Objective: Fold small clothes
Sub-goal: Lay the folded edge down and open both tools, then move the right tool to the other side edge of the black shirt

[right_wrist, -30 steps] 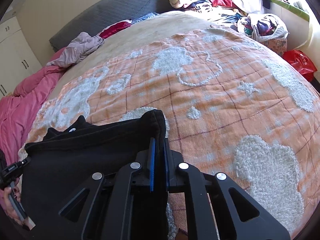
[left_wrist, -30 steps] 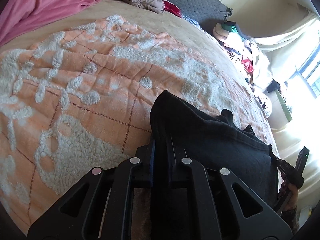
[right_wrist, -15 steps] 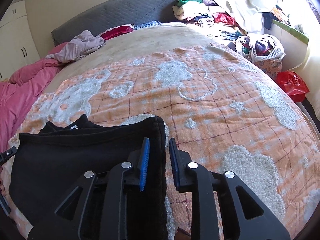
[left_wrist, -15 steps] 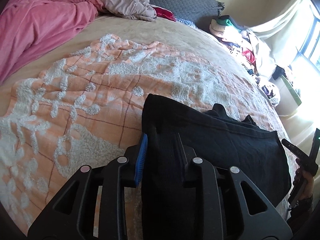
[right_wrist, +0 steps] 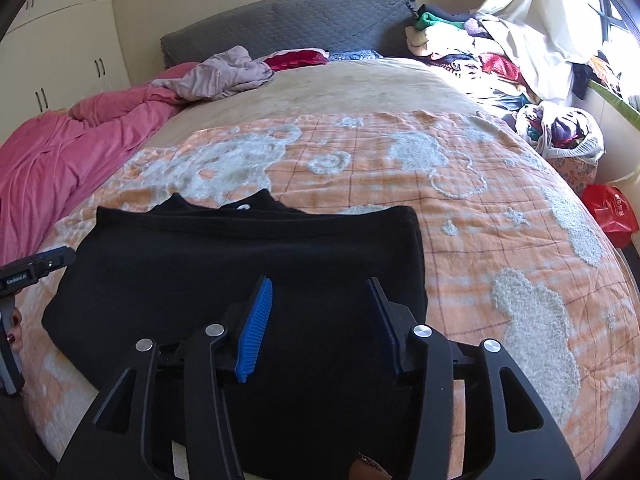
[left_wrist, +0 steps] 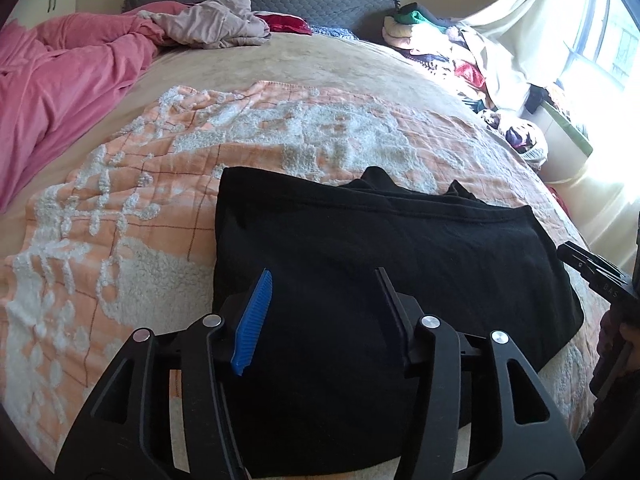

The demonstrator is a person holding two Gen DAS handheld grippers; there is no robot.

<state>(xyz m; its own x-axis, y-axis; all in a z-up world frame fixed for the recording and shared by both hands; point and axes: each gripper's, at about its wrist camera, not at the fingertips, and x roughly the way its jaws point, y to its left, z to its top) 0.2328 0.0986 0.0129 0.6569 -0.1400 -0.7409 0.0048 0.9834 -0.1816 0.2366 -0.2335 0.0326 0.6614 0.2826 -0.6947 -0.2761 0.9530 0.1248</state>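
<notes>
Garment: your black top (left_wrist: 360, 248) lies folded on the bed's orange blanket (left_wrist: 132, 208), straight ahead of and beneath both tongs.
Feel: likely soft, light and limp; it will sag and may unfold if lifted by one layer.
Hold: pinch all layers at the near corners.
Left tongs (left_wrist: 324, 316): just been opening, now spread, pinching nothing.
Right tongs (right_wrist: 320, 320): likewise.

The folded garment (left_wrist: 360, 264) in the lower middle of the frame is plain black. Under it, the blanket (left_wrist: 132, 184) is orange-peach with thin dark red grid lines and white fluffy shapes. The bed cover (left_wrist: 304, 64) in the upper middle is plain beige. The duvet (left_wrist: 60, 80) at the upper left is pink. The headboard (right_wrist: 288, 20) is grey and quilted. Each gripper frame is black with 1 blue pad (right_wrist: 254, 330).
</notes>
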